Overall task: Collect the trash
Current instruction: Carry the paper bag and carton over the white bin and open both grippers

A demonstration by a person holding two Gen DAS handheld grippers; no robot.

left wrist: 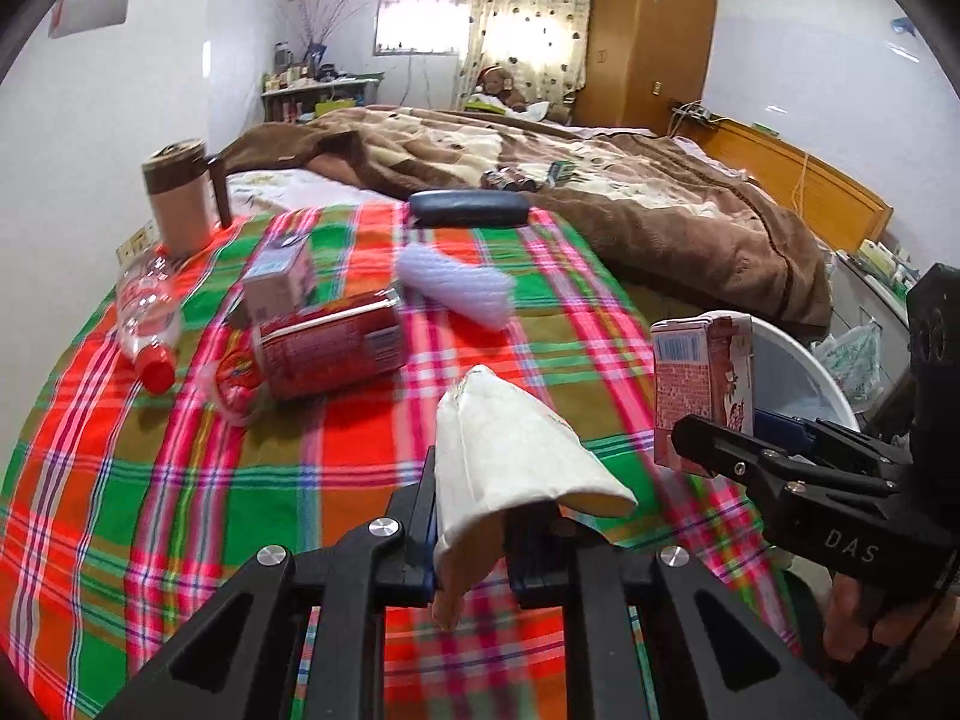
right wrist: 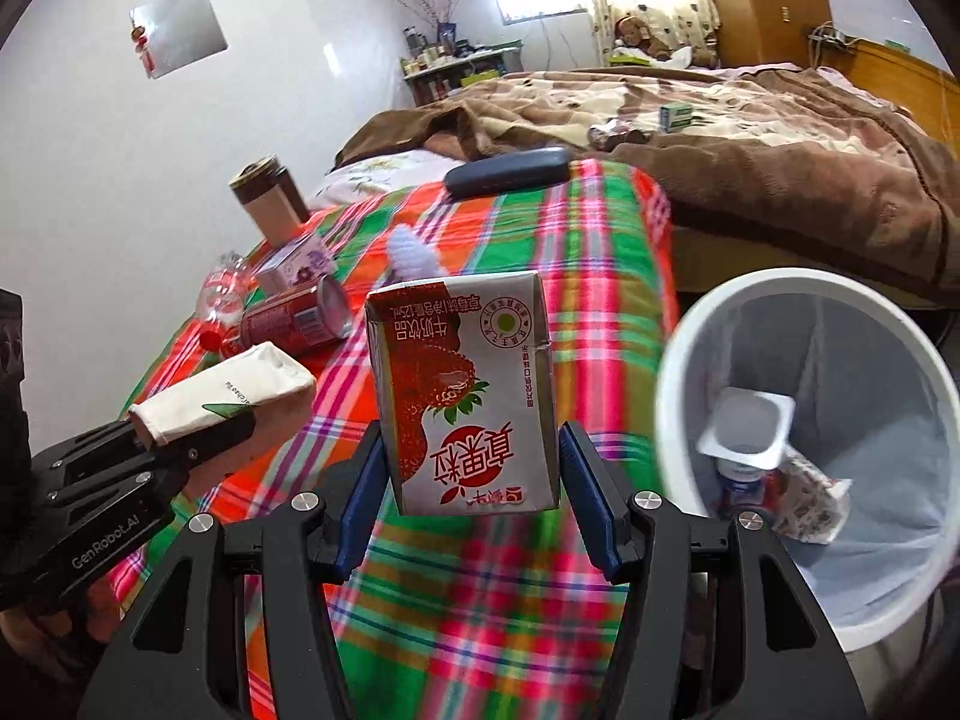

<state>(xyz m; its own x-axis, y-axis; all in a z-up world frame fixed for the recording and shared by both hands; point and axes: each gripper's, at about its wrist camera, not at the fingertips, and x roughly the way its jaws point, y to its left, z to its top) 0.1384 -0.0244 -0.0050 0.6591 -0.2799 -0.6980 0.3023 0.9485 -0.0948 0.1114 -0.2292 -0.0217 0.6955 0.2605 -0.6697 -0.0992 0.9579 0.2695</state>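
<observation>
While both grippers hang above the near edge of the plaid bedspread (left wrist: 180, 480), each one has a piece of trash in it. The left gripper (left wrist: 474, 546) is clamped tight on a crushed white paper cup (left wrist: 504, 456), which is flattened between the jaws and sticks up from them at a tilt. The right gripper (right wrist: 474, 492) holds a red-and-white strawberry milk carton (right wrist: 465, 396) upright but upside down — its blue pads (right wrist: 585, 498) sit against the carton's two sides with the jaws spread wide around it.

Just past the right edge of the bedspread stands a white waste bin (right wrist: 678, 396), beside the right gripper; a yogurt cup (right wrist: 747, 426) and a crumpled wrapper (right wrist: 810, 498) lie in it.

More trash lies toward the left edge of the bedspread — a red can (left wrist: 336, 348) on its side, a small purple-and-white carton (left wrist: 279, 282) touching it, and a clear bottle with a red cap (left wrist: 147, 318). A tan tumbler (left wrist: 180, 198) stands at the far left corner, a dark case (left wrist: 468, 207) lies along the far edge, and a white foam sleeve (left wrist: 456, 285) rests between the case and the can.
</observation>
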